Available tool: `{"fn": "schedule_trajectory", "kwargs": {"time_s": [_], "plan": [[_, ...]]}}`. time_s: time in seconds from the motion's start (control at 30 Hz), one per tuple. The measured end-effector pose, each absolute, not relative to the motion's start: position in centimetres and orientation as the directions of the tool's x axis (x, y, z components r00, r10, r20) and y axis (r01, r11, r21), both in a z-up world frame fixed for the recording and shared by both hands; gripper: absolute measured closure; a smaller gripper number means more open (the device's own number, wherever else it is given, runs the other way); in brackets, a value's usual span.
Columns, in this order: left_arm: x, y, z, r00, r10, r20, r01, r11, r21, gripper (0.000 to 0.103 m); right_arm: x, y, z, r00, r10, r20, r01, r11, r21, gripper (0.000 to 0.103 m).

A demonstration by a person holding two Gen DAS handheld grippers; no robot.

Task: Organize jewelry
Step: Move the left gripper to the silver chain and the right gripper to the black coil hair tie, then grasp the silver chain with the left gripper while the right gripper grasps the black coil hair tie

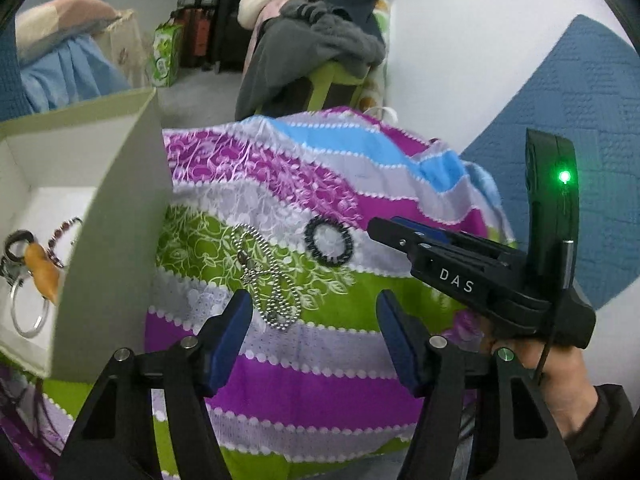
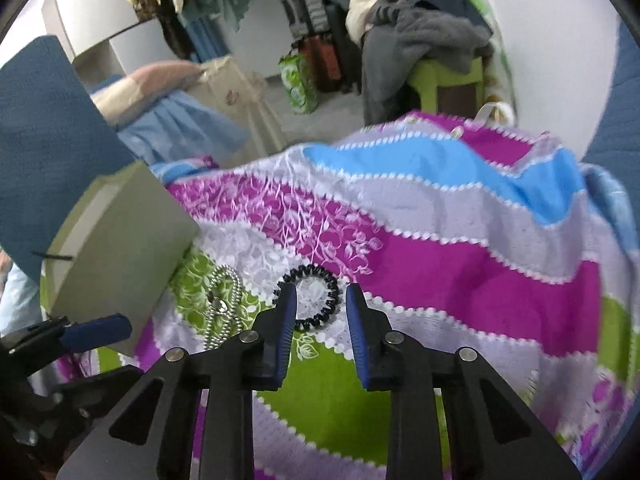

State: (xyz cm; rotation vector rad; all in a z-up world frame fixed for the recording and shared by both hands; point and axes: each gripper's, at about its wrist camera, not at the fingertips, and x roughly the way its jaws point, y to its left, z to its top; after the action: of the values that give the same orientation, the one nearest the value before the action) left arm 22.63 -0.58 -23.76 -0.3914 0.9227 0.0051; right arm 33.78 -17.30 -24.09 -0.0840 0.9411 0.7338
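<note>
A silver ball chain (image 1: 267,276) lies on the striped cloth (image 1: 320,364), just ahead of my open, empty left gripper (image 1: 316,316). A black spiral hair tie (image 1: 329,241) lies to its right. In the right wrist view my right gripper (image 2: 321,302) is open with the hair tie (image 2: 316,300) between its fingertips; the chain (image 2: 220,308) lies to its left. The open grey box (image 1: 112,216) at the left holds a silver ring (image 1: 28,312), an orange charm (image 1: 42,272) and a beaded bracelet (image 1: 60,232). The right gripper shows in the left view (image 1: 384,228).
The box (image 2: 120,248) stands at the cloth's left. Behind the cloth are a green stool (image 2: 440,76) piled with clothes, suitcases (image 1: 212,24) and a pillow (image 1: 60,20). A white wall with a blue panel (image 1: 580,120) is on the right.
</note>
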Motion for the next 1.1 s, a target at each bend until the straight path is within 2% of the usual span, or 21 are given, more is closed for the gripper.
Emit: {"fn": "schedule_trajectory", "kwargs": {"time_s": [0.03,0.1,0.3,0.6,1.1], "plan": [[22.9,-0.4,-24.3,0.604,-0.157,-0.781,-0.178,0.929,-0.325,0.039,34.0,-17.0,-24.5,0.361,0.533,-0.765,-0.611,0.755,0.238,0.08],[23.4,-0.2,-25.4,0.59,-0.147,-0.794,-0.195,0.928,-0.317,0.046,34.4,-16.3,-25.3,0.353,0.517,-0.779,-0.623,0.751,0.217,0.081],[24.6,0.0,-27.6,0.558,-0.122,-0.821,-0.215,0.934,-0.286,0.046,34.9,-14.5,-27.2,0.338,0.482,-0.809,-0.663,0.732,0.159,0.086],[25.3,0.8,-28.8,0.545,-0.118,-0.83,-0.224,0.933,-0.281,0.046,34.7,-12.5,-28.3,0.415,0.382,-0.825,-0.686,0.727,-0.008,0.094],[28.7,1.5,-29.3,0.532,-0.056,-0.845,-0.225,0.952,-0.205,0.054,35.9,-15.8,-27.2,0.455,0.368,-0.811,-0.582,0.812,0.042,0.096]]}}
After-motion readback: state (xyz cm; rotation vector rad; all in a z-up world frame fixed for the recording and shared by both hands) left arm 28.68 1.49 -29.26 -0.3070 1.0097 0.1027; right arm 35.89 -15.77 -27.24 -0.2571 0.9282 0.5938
